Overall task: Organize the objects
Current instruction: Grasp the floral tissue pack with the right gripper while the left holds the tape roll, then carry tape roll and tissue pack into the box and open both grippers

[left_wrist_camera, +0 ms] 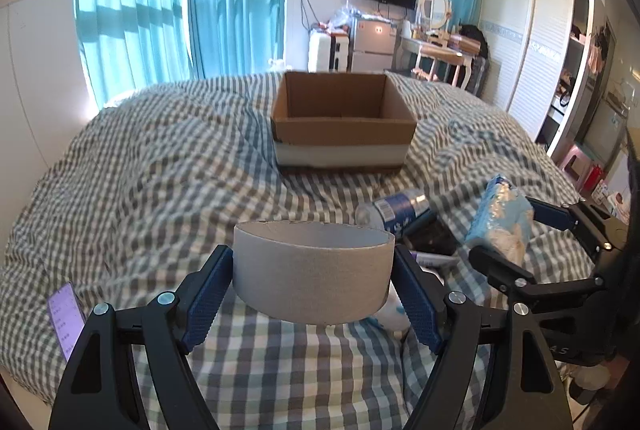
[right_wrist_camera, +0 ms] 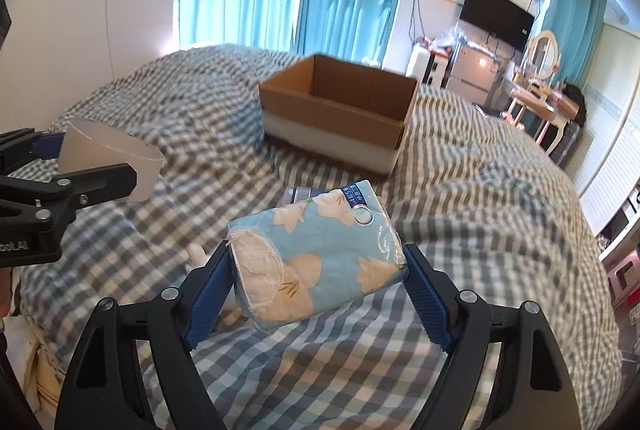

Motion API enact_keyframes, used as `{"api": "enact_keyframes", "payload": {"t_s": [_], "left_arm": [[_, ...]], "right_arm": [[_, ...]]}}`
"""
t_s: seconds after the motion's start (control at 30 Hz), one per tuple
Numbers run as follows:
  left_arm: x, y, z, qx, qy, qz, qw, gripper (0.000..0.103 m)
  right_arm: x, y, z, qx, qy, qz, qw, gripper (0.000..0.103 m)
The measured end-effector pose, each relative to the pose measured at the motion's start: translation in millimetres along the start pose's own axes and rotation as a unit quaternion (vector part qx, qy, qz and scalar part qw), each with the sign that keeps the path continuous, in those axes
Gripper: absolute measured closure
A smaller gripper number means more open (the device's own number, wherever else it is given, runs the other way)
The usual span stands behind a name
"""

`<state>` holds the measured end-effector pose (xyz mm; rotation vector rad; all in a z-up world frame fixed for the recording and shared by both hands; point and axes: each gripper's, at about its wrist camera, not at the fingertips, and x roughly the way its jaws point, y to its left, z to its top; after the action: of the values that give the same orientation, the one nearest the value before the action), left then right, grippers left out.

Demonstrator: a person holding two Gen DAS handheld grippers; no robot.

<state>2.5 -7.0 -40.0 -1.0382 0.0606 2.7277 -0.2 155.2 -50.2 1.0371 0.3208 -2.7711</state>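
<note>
My left gripper is shut on a grey cardboard tape ring and holds it above the checked bed. The ring also shows at the left of the right wrist view. My right gripper is shut on a light blue tissue pack with pale flower print, held above the bed; it shows at the right of the left wrist view. An open, empty-looking cardboard box sits on the bed beyond both grippers, also seen in the right wrist view.
A plastic bottle with a blue label lies on the checked blanket between the grippers, next to a dark object. A purple card lies at the bed's left edge. Curtains, a dressing table and a wardrobe stand beyond the bed.
</note>
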Motion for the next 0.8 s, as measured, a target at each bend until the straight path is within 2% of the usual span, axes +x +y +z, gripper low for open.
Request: {"api": "enact_keyframes", "payload": {"t_s": [0.23, 0.5, 0.6, 0.8], "left_arm": [[-7, 1, 24, 0.015, -0.019, 0.013, 0.9996, 0.022], [-2, 4, 57, 0.019, -0.031, 0.018, 0.9992, 0.022], [6, 7, 73, 0.008, -0.028, 0.005, 0.9996, 0.022], [19, 8, 114, 0.010, -0.037, 0.006, 0.9992, 0.022]], "right_arm": [[-26, -3, 27, -0.010, -0.036, -0.016, 0.999, 0.021], [-40, -19, 54, -0.010, -0.052, -0.018, 0.998, 0.021], [-43, -26, 72, -0.012, -0.060, -0.020, 0.998, 0.021], [-46, -41, 113, -0.016, -0.081, -0.022, 0.996, 0.021]]}}
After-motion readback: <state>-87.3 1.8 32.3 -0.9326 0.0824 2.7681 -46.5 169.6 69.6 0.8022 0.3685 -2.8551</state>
